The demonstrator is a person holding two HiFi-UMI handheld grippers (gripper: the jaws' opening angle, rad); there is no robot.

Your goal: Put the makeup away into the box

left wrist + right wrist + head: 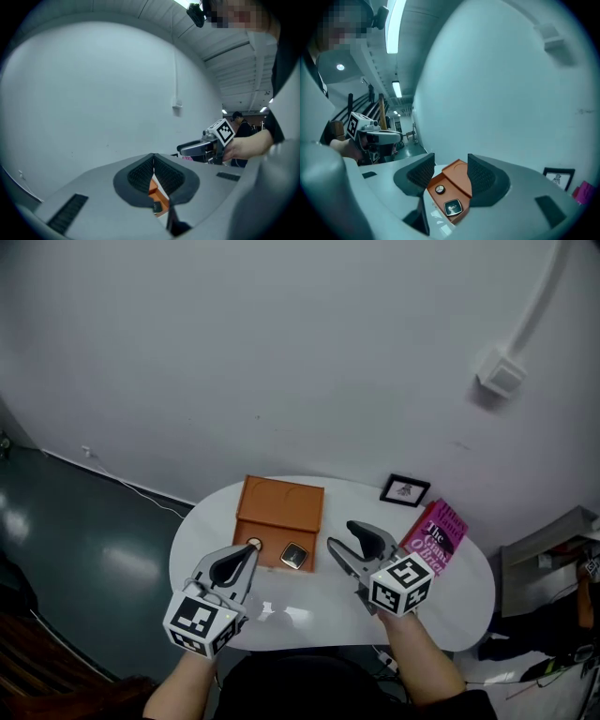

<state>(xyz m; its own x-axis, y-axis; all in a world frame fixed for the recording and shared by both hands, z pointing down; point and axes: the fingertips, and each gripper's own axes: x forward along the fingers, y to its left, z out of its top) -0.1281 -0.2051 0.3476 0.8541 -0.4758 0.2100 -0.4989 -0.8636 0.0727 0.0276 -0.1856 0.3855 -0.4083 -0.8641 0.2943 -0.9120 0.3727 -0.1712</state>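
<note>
An orange box (281,504) lies open on the white table (450,601), its lid flat behind the tray. In the tray sit a small round compact (254,544) and a dark square compact (294,555). My left gripper (251,549) hovers at the tray's near left corner, shut with nothing in it; in its own view the left gripper (153,161) shows the box (153,187) through a slit. My right gripper (341,534) hangs open and empty right of the box. Between the right gripper's (451,171) pads I see the round compact (439,189) and the square compact (453,206).
A pink book (434,538) lies at the table's right, with a small black picture frame (405,489) behind it. A pale wall stands close behind the table. Dark floor lies to the left, and clutter sits at the far right.
</note>
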